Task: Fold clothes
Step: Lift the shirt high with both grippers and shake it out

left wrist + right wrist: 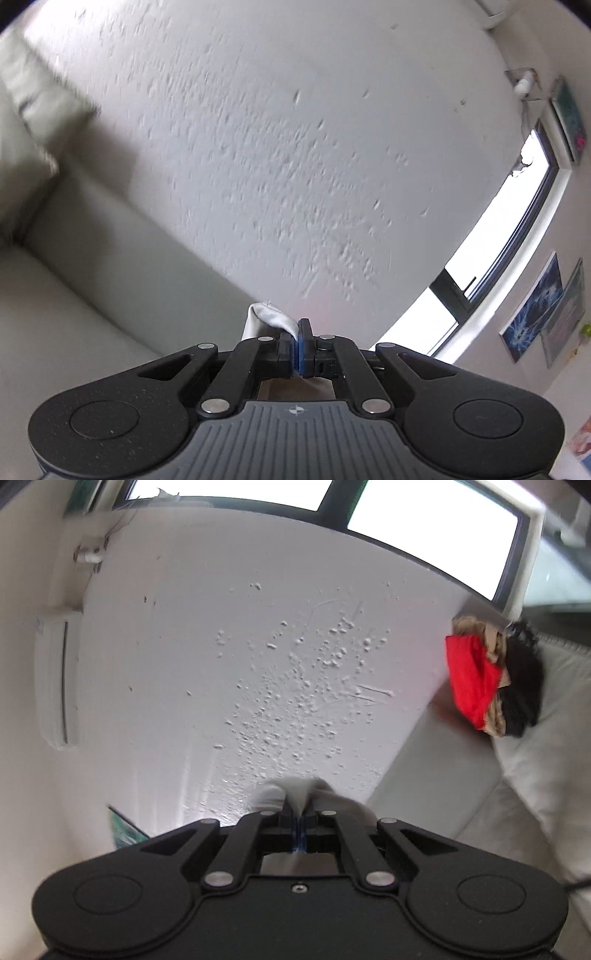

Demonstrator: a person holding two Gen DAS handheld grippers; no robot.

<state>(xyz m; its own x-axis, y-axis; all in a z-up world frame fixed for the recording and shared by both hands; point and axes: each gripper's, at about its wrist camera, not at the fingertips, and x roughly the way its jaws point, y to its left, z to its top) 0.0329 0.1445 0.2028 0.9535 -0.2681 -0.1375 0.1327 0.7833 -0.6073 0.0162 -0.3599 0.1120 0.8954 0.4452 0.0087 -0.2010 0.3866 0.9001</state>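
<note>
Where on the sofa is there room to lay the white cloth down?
The pale sofa's seat is bare between the backrest and its front edge. At its other end, the cushion is crowded by a red, tan and black clothes pile.

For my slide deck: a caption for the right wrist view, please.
Right gripper shut on pale cloth, facing a blistered wall; red, tan and black clothes piled on the sofa.

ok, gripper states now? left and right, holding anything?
Left gripper: shut on a fold of white cloth.
Right gripper: shut on white cloth too; whether it is the same garment cannot be told.
</note>
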